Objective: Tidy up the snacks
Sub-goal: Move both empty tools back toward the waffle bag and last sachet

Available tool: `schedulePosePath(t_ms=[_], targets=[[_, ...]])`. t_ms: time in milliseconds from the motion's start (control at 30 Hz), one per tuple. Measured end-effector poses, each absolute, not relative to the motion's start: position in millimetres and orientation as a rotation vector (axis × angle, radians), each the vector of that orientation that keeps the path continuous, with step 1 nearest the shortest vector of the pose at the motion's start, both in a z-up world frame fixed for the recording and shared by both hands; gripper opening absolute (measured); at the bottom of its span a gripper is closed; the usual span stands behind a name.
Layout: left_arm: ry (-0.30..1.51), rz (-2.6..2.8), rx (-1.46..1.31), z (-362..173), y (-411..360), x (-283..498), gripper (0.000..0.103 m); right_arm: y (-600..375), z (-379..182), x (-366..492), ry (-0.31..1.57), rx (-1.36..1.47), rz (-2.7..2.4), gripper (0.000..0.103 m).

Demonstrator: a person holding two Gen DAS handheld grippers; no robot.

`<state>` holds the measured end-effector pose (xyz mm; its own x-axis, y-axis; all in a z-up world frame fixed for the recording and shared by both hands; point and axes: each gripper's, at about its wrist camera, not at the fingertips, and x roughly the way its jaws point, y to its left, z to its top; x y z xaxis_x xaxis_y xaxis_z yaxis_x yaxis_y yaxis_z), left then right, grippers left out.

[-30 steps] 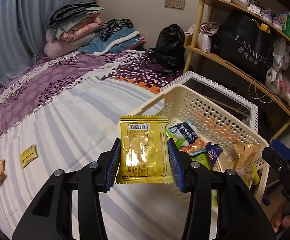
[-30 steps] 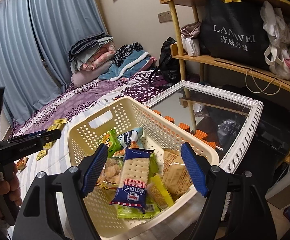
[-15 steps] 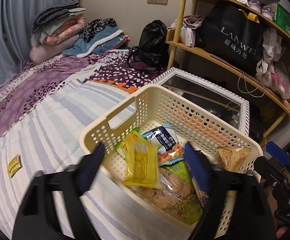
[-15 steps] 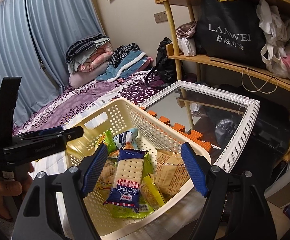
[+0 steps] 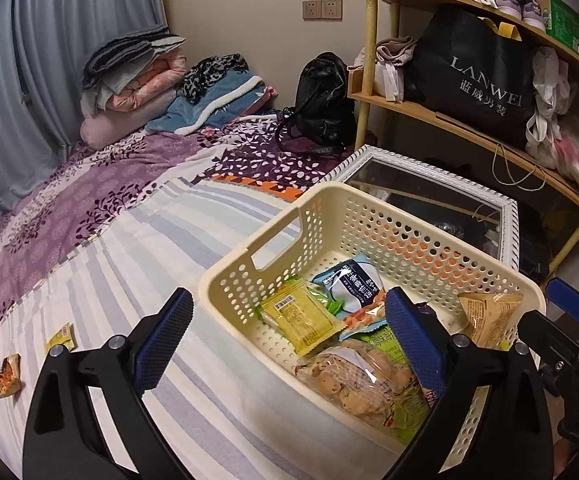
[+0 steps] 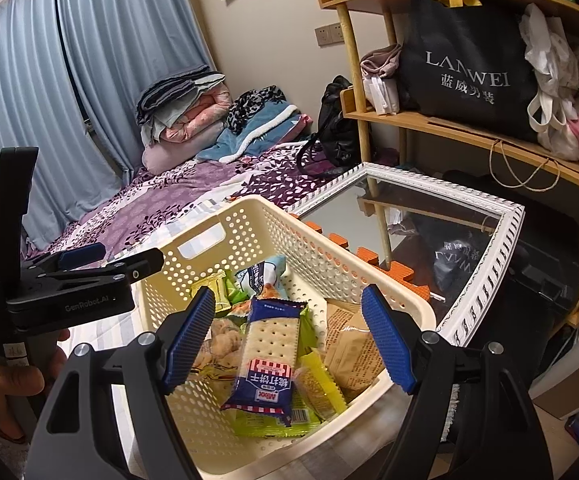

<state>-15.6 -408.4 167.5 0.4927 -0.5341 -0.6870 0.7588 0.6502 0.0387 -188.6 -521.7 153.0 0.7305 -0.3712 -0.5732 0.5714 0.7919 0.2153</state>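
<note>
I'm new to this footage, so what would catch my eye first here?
The cream basket heaped with snack packets sits at the striped bedspread's edge, a blue cracker pack on top. Two small packets lie left on the bedspread. Behind, a black LANWEI bag fills the shelf.

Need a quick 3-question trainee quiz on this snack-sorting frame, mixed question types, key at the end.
1. True or false: the left gripper is clamped on a yellow packet.
2. How many snack packets lie on the striped sheet outside the basket?
3. The blue cracker pack lies: A) on the sheet, B) in the basket, C) on the shelf.

Key:
1. False: its jaws have just been opening and hold nothing; the yellow packet lies in the basket.
2. Two: a small yellow packet and an orange packet.
3. B
</note>
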Motion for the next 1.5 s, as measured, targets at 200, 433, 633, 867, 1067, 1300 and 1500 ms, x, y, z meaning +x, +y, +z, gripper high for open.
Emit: schedulePosePath(t_ms=[200, 433, 633, 867, 1067, 1300, 1500], targets=[[0.68, -0.787, 0.361, 170.5, -399.1, -13.9, 0.098, -514.9, 155.8, -184.8, 0.538, 0.385, -0.524, 0.076], [0.67, -0.751, 0.351, 174.1, -383.6, -7.6, 0.098, -501.5, 158.6, -173.8, 0.542, 0.37, -0.494, 0.077], [0.67, -0.716, 0.334, 175.5, -365.0, 1.7, 0.098, -487.0, 161.1, -160.9, 0.545, 0.353, -0.461, 0.077], [0.676, -0.678, 0.315, 175.4, -342.2, 13.0, 0.098, -469.2, 161.3, -145.2, 0.555, 0.338, -0.426, 0.085], [0.685, -0.645, 0.284, 174.5, -320.5, 25.0, 0.1, -452.6, 161.3, -129.1, 0.568, 0.319, -0.394, 0.088], [0.698, -0.612, 0.259, 170.6, -298.5, 38.0, 0.1, -434.7, 159.8, -109.0, 0.591, 0.303, -0.353, 0.088], [0.708, -0.581, 0.243, 166.3, -277.6, 49.6, 0.1, -419.1, 152.8, -88.6, 0.621, 0.294, -0.313, 0.088]])
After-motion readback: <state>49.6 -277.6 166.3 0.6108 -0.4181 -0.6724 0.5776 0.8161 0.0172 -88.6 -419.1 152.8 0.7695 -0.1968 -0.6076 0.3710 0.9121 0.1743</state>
